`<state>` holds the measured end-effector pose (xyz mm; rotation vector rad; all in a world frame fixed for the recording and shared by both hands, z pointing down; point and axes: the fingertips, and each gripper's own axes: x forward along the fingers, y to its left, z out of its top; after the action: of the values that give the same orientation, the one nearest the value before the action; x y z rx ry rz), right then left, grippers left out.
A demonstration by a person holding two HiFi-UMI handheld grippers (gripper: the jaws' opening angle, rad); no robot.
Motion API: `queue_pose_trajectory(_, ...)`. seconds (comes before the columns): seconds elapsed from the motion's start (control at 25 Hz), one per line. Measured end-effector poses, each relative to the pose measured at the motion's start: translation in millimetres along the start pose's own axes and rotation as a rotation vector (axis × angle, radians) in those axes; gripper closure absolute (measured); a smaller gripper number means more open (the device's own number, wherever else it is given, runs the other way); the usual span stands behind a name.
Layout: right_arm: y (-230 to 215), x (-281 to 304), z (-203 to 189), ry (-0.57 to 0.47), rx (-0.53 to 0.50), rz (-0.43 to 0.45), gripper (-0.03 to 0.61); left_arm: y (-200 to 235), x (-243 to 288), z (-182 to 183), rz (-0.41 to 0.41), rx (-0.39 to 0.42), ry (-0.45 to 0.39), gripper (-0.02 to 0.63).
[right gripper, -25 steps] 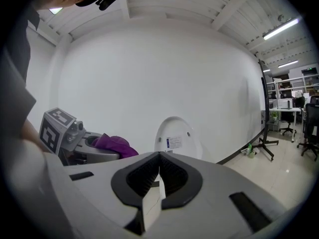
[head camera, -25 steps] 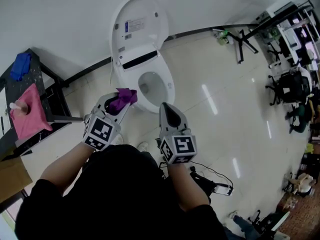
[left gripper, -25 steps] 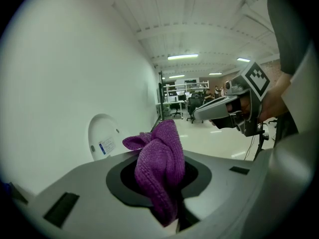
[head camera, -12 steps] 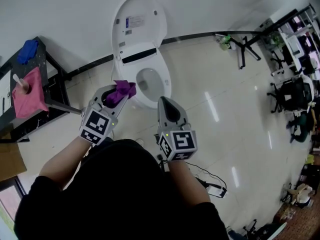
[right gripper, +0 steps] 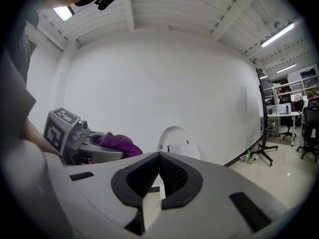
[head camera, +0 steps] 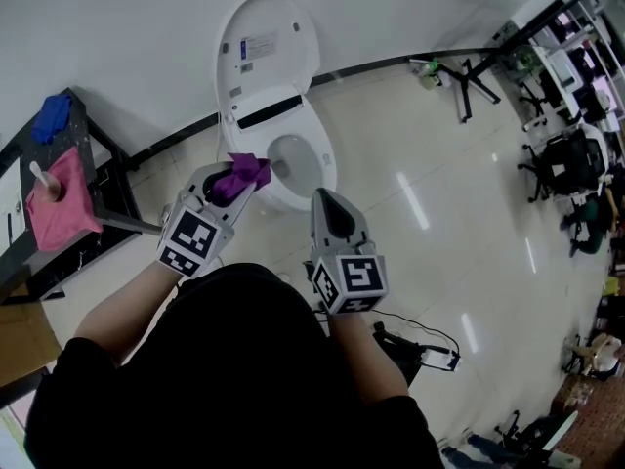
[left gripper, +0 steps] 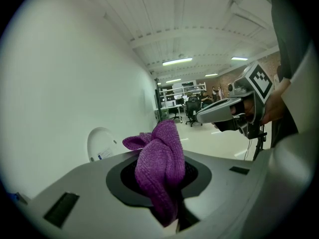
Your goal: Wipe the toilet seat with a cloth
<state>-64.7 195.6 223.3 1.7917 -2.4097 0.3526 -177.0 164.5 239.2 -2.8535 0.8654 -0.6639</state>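
Note:
A white toilet stands against the wall with its lid [head camera: 264,42] raised and its seat [head camera: 256,166] down round the bowl. My left gripper [head camera: 232,186] hovers over the seat's near left edge, shut on a purple cloth [head camera: 241,176] that bunches out past its tips. The left gripper view shows the purple cloth [left gripper: 162,171] pinched between the jaws. My right gripper [head camera: 327,208] hangs just in front of the bowl, shut, with nothing in it. In the right gripper view the lid [right gripper: 178,142] shows beyond the closed jaws, with the left gripper and cloth [right gripper: 118,144] at the left.
A black side table [head camera: 88,179] at the left carries a pink cloth [head camera: 61,199], a blue cloth [head camera: 51,118] and a small bottle. Black stands, office chairs [head camera: 562,164] and shelving fill the far right. Cables and a device [head camera: 420,350] lie on the glossy floor behind me.
Both grippers have kept nearly the same place in front of the toilet; the head view shifted slightly. The left still grips the purple cloth.

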Motion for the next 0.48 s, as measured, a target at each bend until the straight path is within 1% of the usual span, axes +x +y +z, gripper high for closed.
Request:
queue_pose_trajectory(0.2,2.9,-1.4,4.1,0.001,-0.006,-0.019,0.565,0.9,-3.2,1.3,-0.012,0.004,-0.009,0.520)
queue_pose_trajectory(0.48,8.7,-2.6,6.0,0.006,-0.024,-0.013,0.565,-0.3,-6.8,3.4,-0.009,0.005,-0.021,0.520)
